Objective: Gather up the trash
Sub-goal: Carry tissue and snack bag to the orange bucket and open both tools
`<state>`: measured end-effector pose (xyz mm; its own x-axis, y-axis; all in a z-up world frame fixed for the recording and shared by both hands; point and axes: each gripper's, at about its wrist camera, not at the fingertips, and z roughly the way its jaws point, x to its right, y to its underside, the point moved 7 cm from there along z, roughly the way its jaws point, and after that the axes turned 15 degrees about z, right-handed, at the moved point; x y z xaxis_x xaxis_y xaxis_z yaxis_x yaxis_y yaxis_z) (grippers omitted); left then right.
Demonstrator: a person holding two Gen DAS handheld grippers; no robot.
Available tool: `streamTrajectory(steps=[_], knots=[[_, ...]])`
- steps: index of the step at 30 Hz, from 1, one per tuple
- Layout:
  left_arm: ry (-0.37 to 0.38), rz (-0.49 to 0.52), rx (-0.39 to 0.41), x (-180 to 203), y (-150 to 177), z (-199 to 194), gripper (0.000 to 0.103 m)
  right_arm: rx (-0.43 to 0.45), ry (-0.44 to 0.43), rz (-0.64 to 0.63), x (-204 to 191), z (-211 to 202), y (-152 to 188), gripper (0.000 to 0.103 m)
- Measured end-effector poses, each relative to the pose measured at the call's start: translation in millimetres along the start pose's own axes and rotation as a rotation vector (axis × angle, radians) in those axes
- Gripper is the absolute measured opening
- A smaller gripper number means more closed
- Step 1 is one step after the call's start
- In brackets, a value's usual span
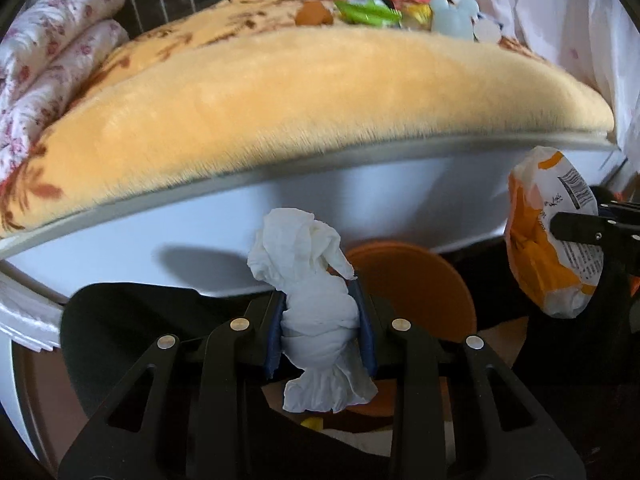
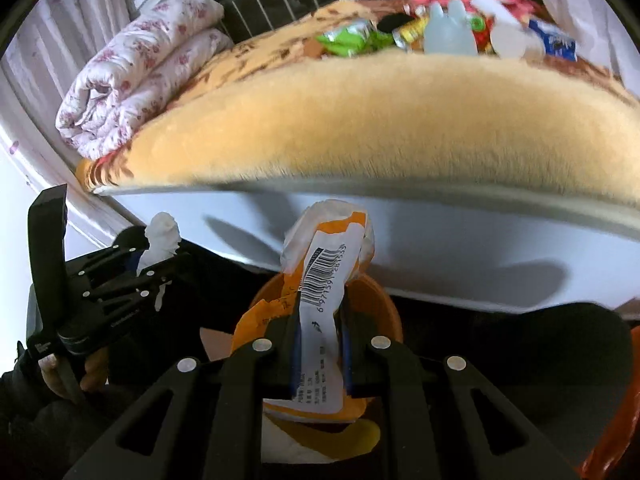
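Note:
My left gripper (image 1: 320,320) is shut on a crumpled white tissue (image 1: 304,256), held below the bed's edge; it also shows in the right wrist view (image 2: 160,236). My right gripper (image 2: 320,332) is shut on an orange and white snack wrapper (image 2: 324,280) with a barcode, also seen at the right of the left wrist view (image 1: 548,236). An orange bin (image 1: 416,280) stands on the floor just beyond both grippers, its rim showing around the wrapper (image 2: 384,300). More trash lies at the far end of the bed: a green wrapper (image 1: 364,12), a pale plastic bottle (image 2: 448,32).
A bed with a furry yellow blanket (image 1: 304,92) and white side board (image 1: 224,232) fills the middle. A folded floral quilt (image 2: 136,68) lies at its left. White curtains (image 1: 560,20) hang at the right. A barred window is behind.

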<state>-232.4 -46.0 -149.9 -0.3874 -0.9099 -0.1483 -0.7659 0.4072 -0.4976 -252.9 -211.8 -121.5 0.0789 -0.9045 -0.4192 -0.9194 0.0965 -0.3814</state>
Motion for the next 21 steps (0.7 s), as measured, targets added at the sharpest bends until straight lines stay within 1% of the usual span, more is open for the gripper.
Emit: streamTrajectory(steps=[2, 4, 8, 12, 16, 17, 18, 19, 20, 21], knots=[[0.025, 0.003, -0.027, 3, 4, 9, 0.029, -0.018, 0.001, 0.011, 6, 7, 4, 0.015], [0.032, 0.018, -0.059, 7, 5, 20, 0.029, -0.038, 0.007, 0.02, 13, 15, 8, 0.015], [0.046, 0.05, -0.085, 14, 9, 29, 0.029, -0.075, 0.016, 0.036, 23, 32, 13, 0.015], [0.071, 0.055, -0.123, 15, 15, 43, 0.029, -0.127, 0.03, 0.045, 30, 52, 17, 0.015], [0.114, 0.067, -0.171, 20, 21, 58, 0.03, -0.19, 0.037, 0.04, 32, 71, 22, 0.015], [0.131, 0.072, -0.177, 22, 22, 60, 0.032, -0.202, 0.038, 0.037, 31, 74, 23, 0.018], [0.153, 0.077, -0.19, 24, 23, 64, 0.035, -0.214, 0.037, 0.032, 30, 77, 24, 0.027], [0.161, 0.078, -0.205, 25, 25, 68, 0.05, -0.225, 0.041, 0.027, 29, 82, 24, 0.035], [0.164, 0.078, -0.218, 25, 27, 71, 0.067, -0.231, 0.046, 0.028, 30, 86, 24, 0.055], [0.167, 0.072, -0.224, 24, 29, 74, 0.069, -0.234, 0.053, 0.031, 31, 89, 24, 0.06]])
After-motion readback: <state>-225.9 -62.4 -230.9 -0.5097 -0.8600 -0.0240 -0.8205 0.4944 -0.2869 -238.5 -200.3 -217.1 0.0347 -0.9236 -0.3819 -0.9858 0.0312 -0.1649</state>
